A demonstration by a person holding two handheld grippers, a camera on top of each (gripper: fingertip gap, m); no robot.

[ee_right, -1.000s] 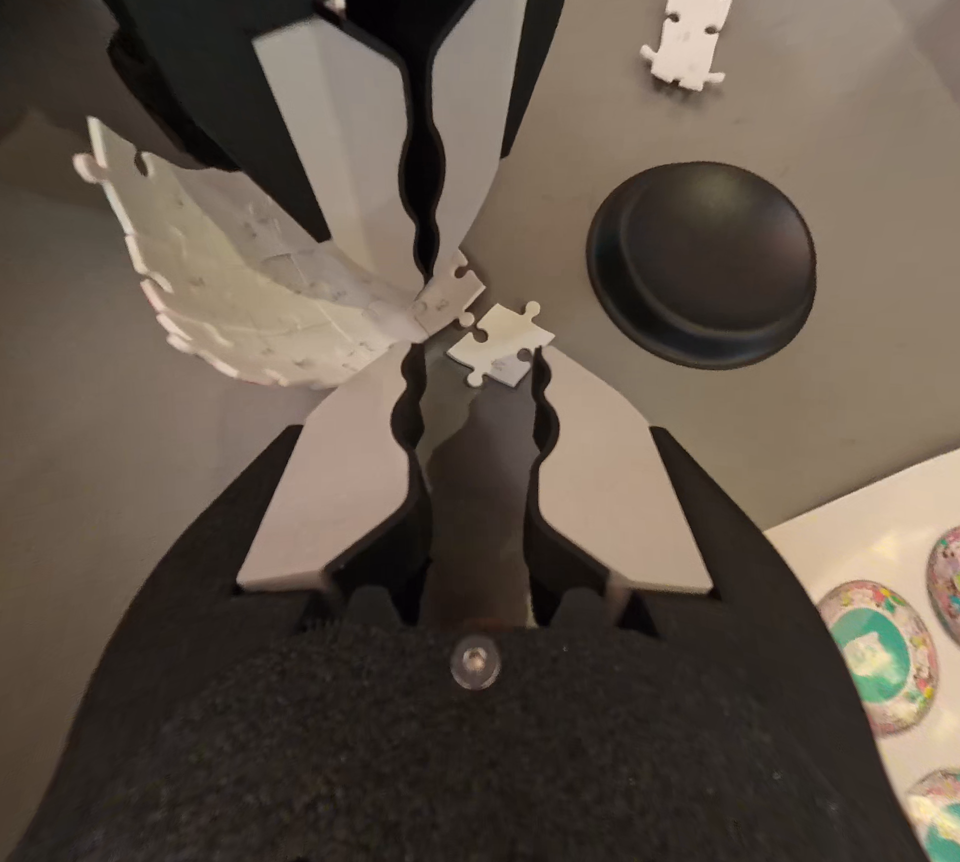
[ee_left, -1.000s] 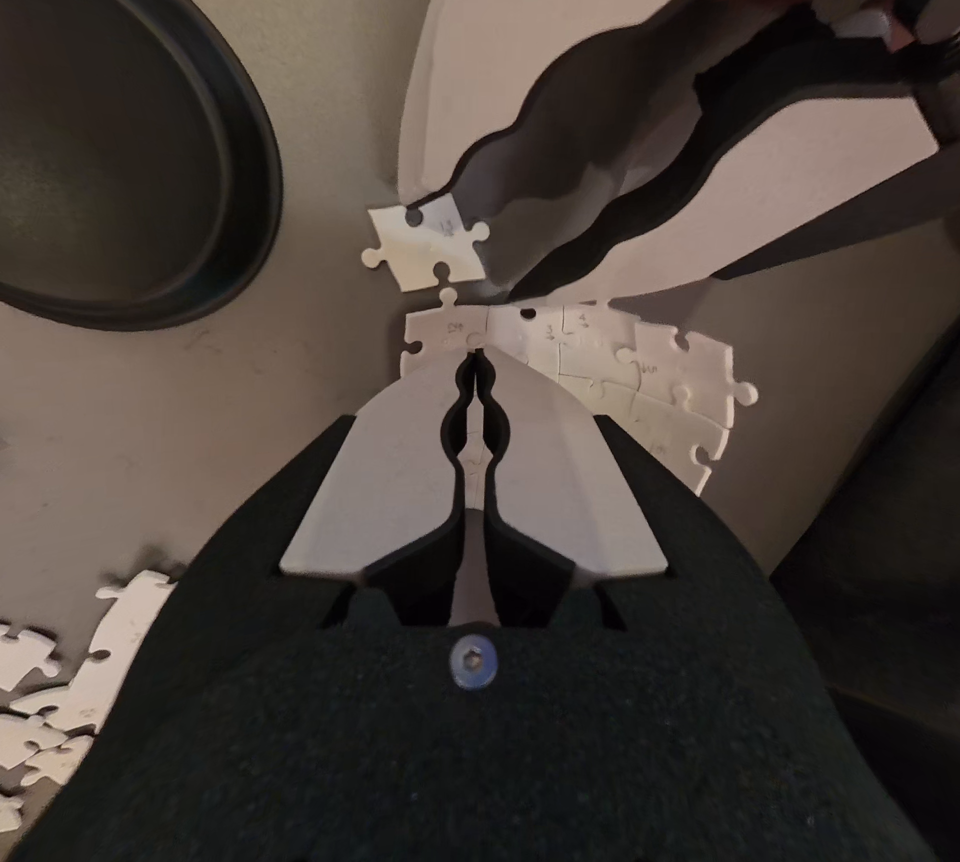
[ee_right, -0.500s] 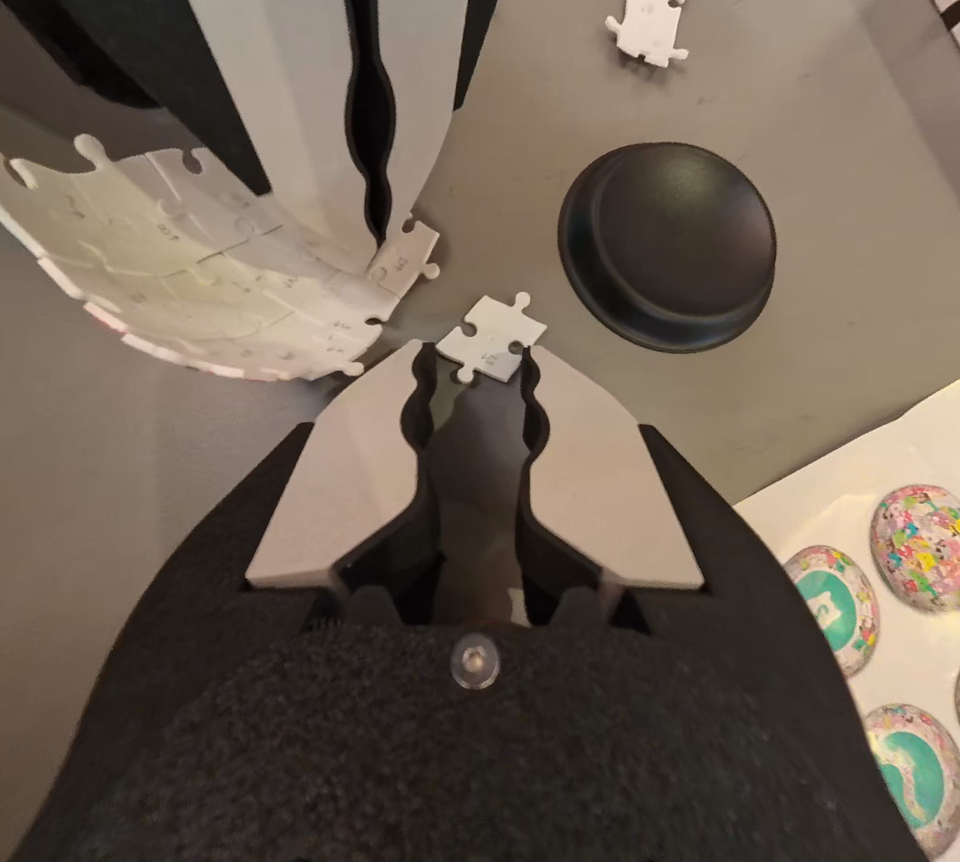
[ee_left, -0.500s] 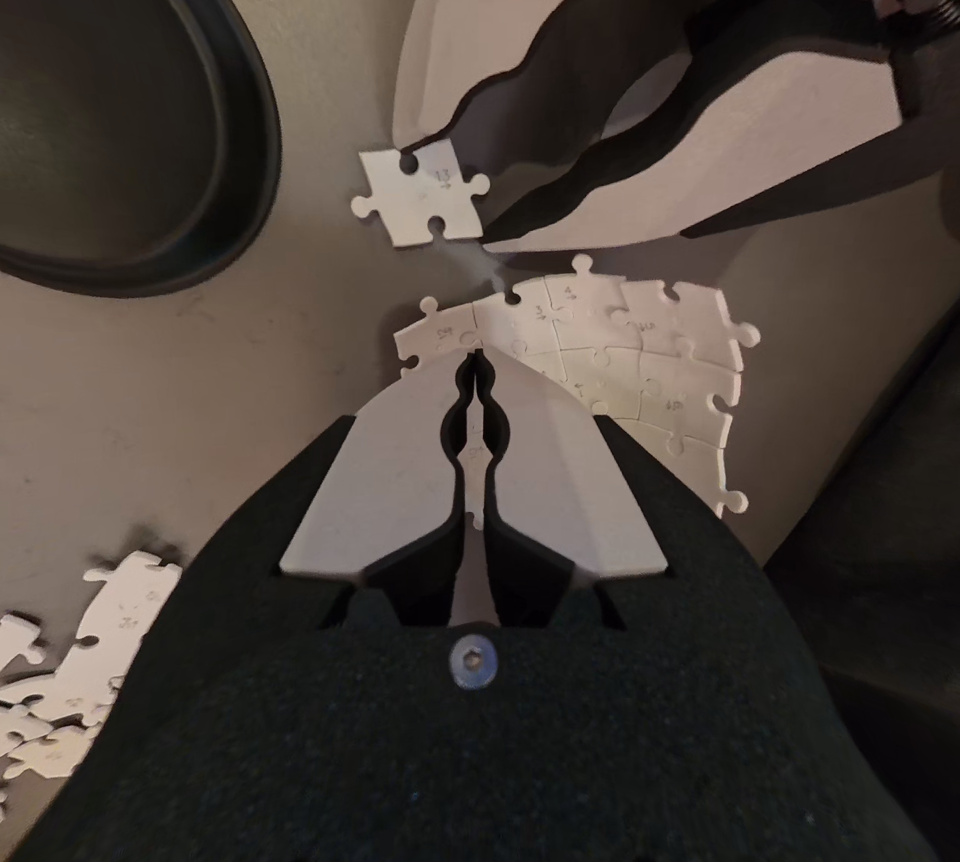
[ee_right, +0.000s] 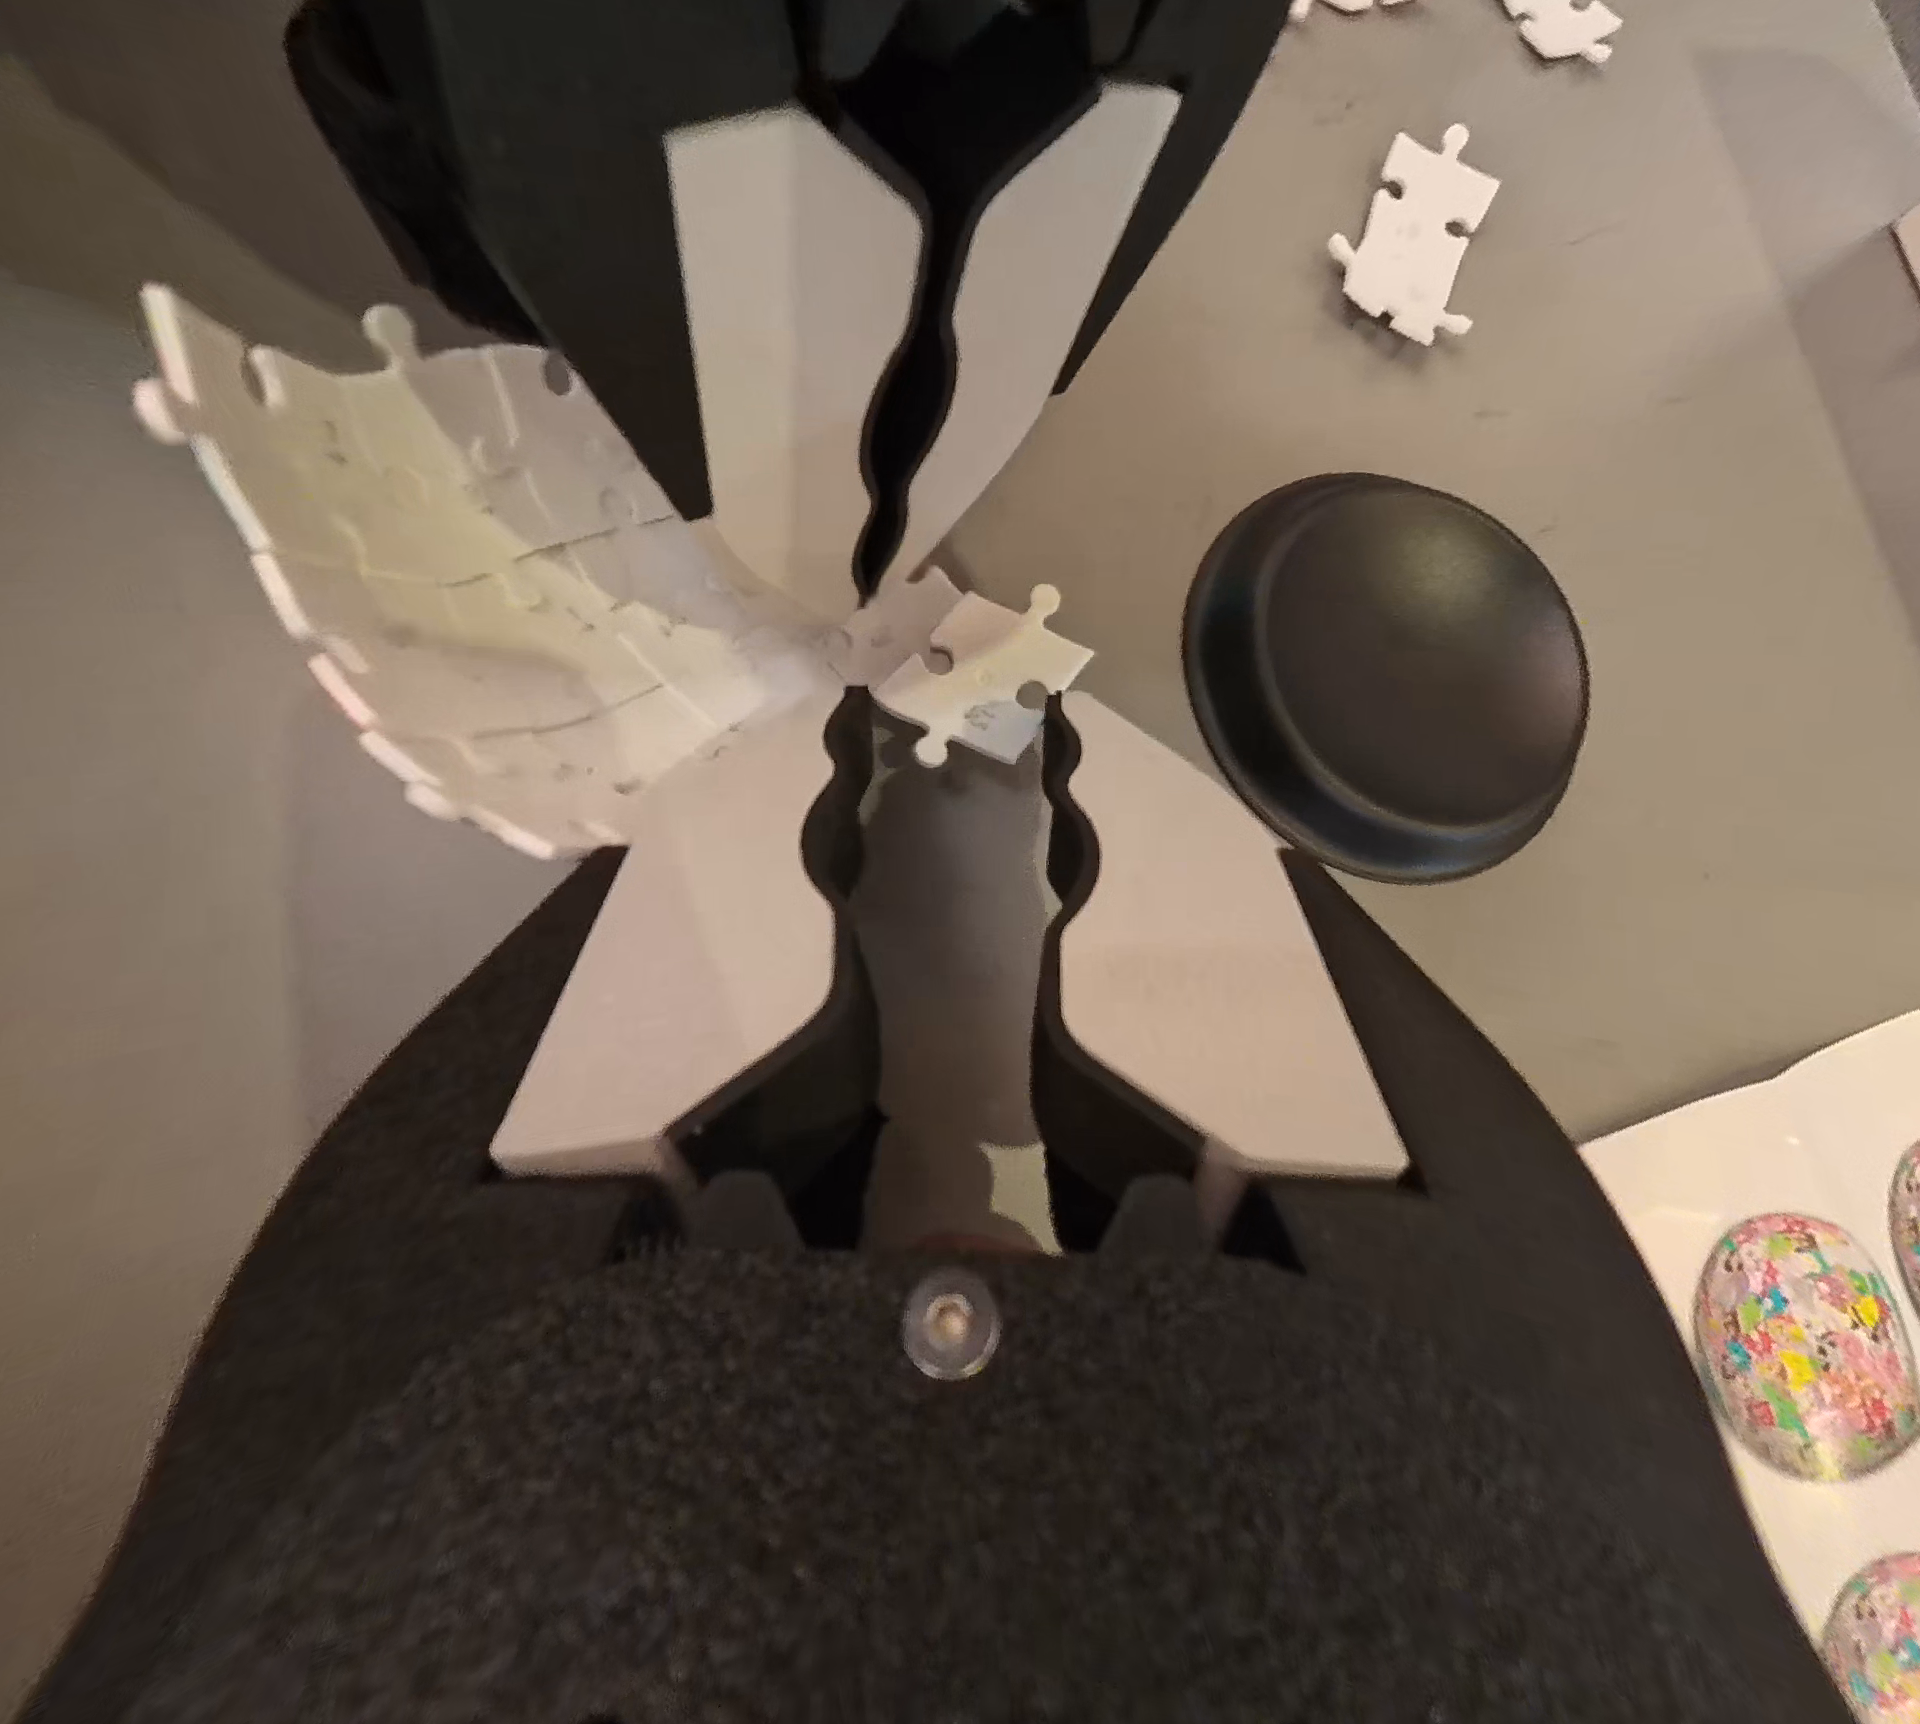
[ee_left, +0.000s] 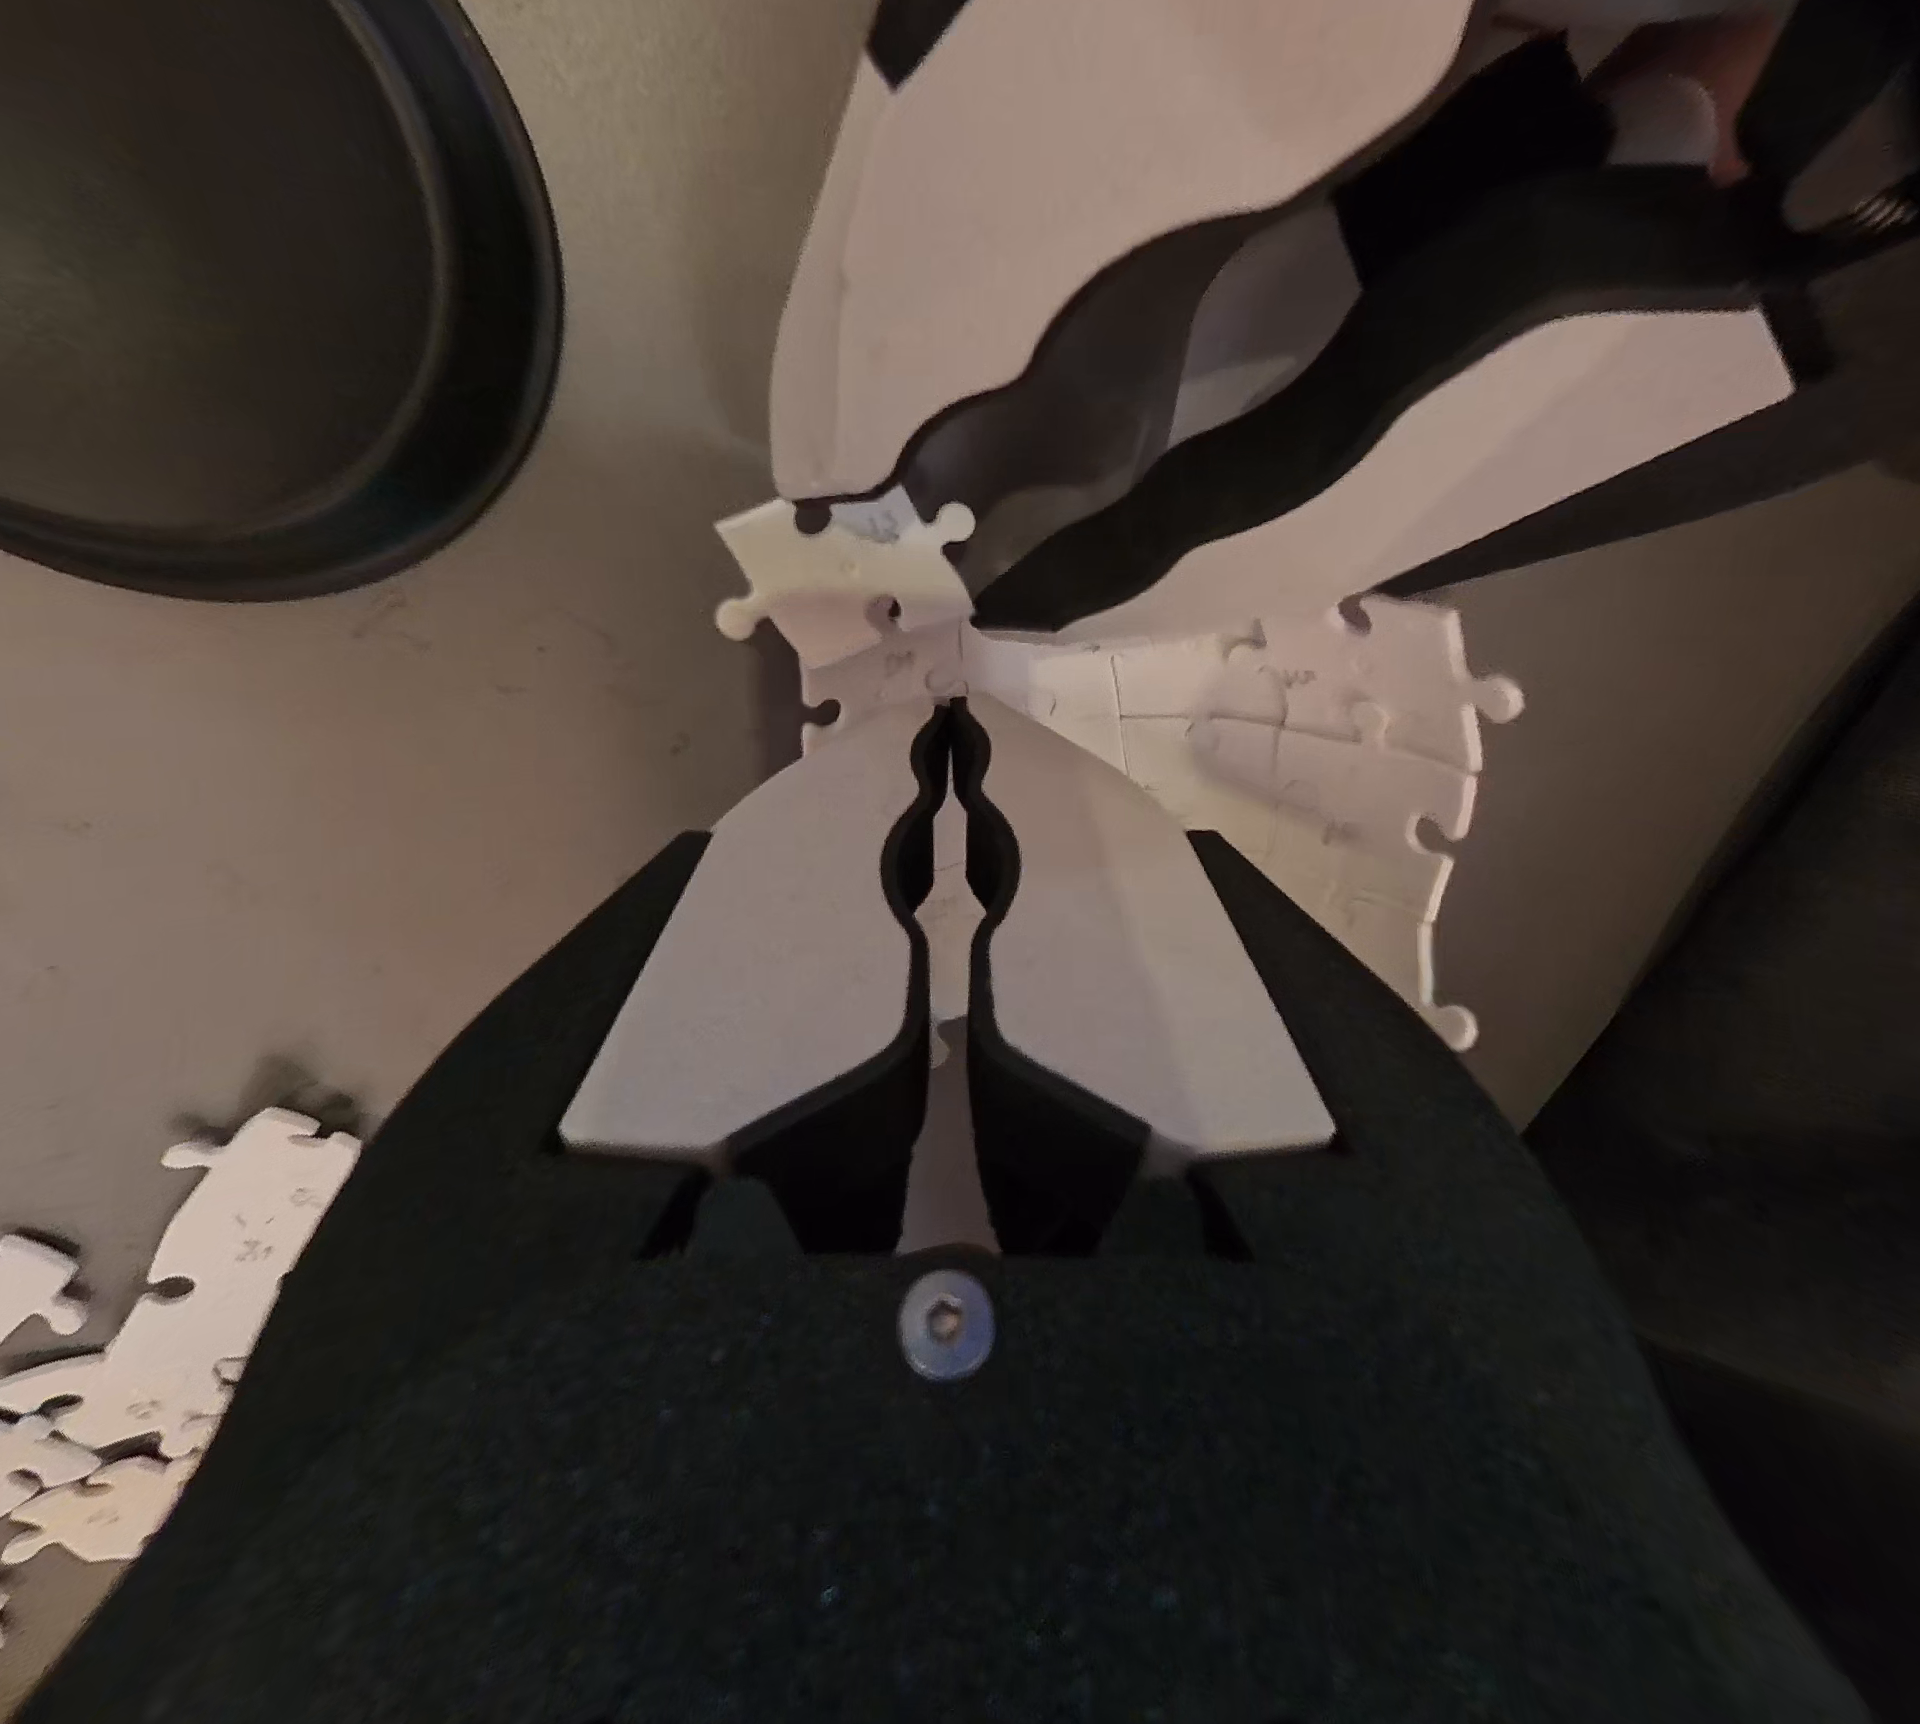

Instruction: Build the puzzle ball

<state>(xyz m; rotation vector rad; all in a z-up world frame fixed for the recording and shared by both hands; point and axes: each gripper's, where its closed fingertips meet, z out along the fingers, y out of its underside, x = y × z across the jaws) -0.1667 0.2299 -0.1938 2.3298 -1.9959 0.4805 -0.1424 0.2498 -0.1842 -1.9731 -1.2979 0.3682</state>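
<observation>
Left hand-held gripper [ee_left: 951,718]: fingers pressed together on the corner of the curved shell of joined pieces [ee_right: 468,573], which it holds up off the counter [ee_right: 1558,324]. Right hand-held gripper [ee_right: 951,718]: fingers a piece-width apart, pinching a single loose piece [ee_right: 987,666] by its near edges. That piece sits against the shell's end piece, tilted and overlapping it, not yet seated. Judgement: the step is mating this piece to the shell edge; it wants levelling to the shell's curve, tab lined up with notch, then a gentle push while the left keeps the shell steady. Risk: the two sets of fingertips nearly meet there, little room, and the thin shell may flex or pop apart. Around: black dome stand [ee_right: 1387,672] to the right, spare white pieces [ee_right: 1418,251] beyond, printed sheet [ee_right: 1766,1155] at the near right edge; none obstruct.
</observation>
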